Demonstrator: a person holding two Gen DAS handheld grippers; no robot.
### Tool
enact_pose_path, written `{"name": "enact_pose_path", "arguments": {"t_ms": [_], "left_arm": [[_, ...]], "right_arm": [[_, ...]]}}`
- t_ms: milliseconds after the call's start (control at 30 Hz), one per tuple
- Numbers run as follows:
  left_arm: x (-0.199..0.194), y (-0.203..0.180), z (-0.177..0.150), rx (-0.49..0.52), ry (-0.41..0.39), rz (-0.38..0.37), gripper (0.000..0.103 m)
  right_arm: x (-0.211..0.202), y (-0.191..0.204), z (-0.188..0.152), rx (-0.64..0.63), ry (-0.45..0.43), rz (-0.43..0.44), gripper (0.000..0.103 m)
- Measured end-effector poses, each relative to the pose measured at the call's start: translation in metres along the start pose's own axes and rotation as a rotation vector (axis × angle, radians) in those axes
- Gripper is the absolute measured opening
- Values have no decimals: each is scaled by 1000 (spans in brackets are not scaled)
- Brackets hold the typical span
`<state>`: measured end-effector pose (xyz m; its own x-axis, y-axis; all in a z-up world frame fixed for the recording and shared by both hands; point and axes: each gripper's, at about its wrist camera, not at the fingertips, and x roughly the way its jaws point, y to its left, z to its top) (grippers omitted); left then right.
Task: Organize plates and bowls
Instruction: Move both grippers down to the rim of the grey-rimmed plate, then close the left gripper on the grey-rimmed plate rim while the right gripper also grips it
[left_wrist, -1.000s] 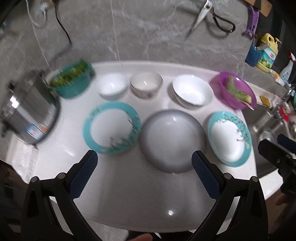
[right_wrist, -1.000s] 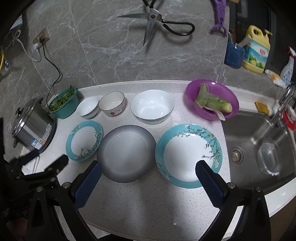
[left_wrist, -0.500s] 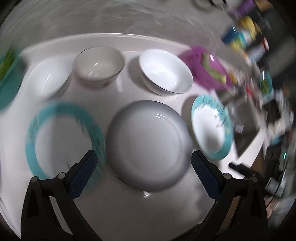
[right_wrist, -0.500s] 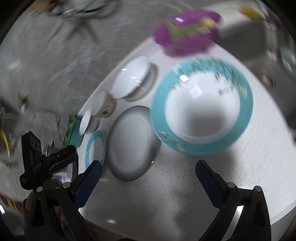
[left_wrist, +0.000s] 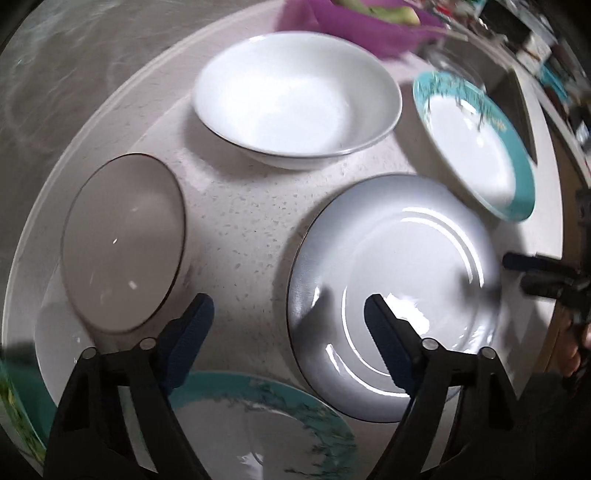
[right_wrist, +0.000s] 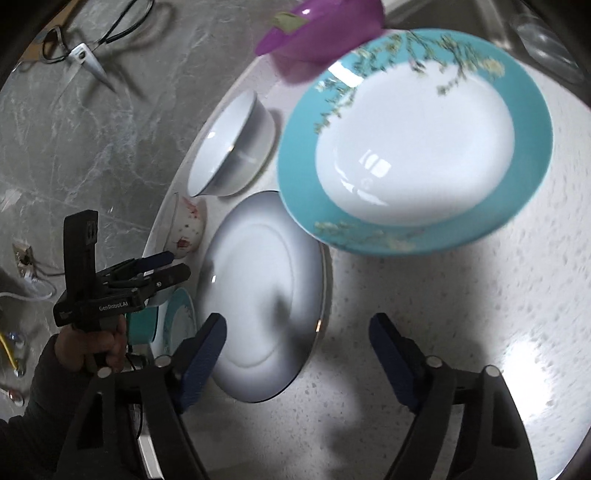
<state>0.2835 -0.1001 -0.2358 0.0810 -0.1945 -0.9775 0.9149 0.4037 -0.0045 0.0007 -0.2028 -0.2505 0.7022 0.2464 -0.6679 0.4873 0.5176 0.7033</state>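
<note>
Around: purple bowl (left_wrist: 354, 22) w/ greens, scissors (right_wrist: 88, 55) on wall.
Grey plate (left_wrist: 395, 291): glossy, between teal-rim plates.
L gripper (left_wrist: 284, 336), R gripper (right_wrist: 295, 350): fingers just narrowing, nothing between.

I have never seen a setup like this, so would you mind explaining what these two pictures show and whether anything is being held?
No robot here: a person holds a two-finger gripper in each hand, each carrying a fisheye camera looking along its fingers. One picture comes from the left gripper, the other from the right gripper. On the speckled counter lie a grey plate, a teal-rimmed plate, a white bowl, a patterned bowl and a purple dish. Both grippers' jaws have just been closing somewhat, yet remain open and hold nothing.
</note>
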Motion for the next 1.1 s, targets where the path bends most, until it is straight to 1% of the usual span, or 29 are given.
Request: {"name": "enact_pose_path", "arguments": {"t_ms": [67,133,167,200,267,333,400,433,467,500,533,667,733,833,867,900,933,967,1033,1100], "left_arm": [[9,-4,5,23,21,-21,74],[21,-4,7,40,46,-28,67],[24,-6,8,49,51,-33,65],[27,-8,8,59,57,-43,62],[38,-16,13,65,66,-68,60],[45,-17,14,68,81,-89,54],[50,-17,16,65,76,-133,53],[52,-18,19,68,76,-135,51],[50,-13,17,76,79,-135,49],[52,-13,18,83,81,-136,46],[53,-14,21,93,84,-140,46],[49,-7,13,122,89,-151,46],[48,-9,9,147,89,-160,46],[50,-8,11,151,89,-156,45],[51,-8,11,150,89,-154,44],[50,-7,11,148,88,-152,42],[51,-6,12,141,86,-150,39],[51,-5,12,134,87,-151,38],[52,-4,12,125,91,-151,35],[50,1,12,132,95,-138,35]], "right_arm": [[-1,-1,-1,6,-30,5,74],[-1,1,0,8,-41,2,70],[0,1,0,6,-44,5,67],[1,3,0,6,-41,7,62],[6,5,-1,13,-19,26,60],[10,9,-5,9,-2,48,61],[12,12,-8,6,-1,58,62],[12,13,-9,10,-7,67,64],[12,14,-9,13,-16,76,69],[12,14,-10,18,-23,90,69],[12,14,-10,21,-28,92,69],[13,17,-9,14,-40,75,70],[12,18,-11,8,-41,57,67],[13,22,-10,-15,-31,4,56],[13,22,-9,-17,-27,-15,44],[13,20,-8,-19,-23,-50,27],[12,18,-7,-14,-22,-74,18],[12,13,-6,7,-21,-83,17],[11,9,-5,32,-17,-64,17],[12,13,-6,14,-21,-84,17]]}}
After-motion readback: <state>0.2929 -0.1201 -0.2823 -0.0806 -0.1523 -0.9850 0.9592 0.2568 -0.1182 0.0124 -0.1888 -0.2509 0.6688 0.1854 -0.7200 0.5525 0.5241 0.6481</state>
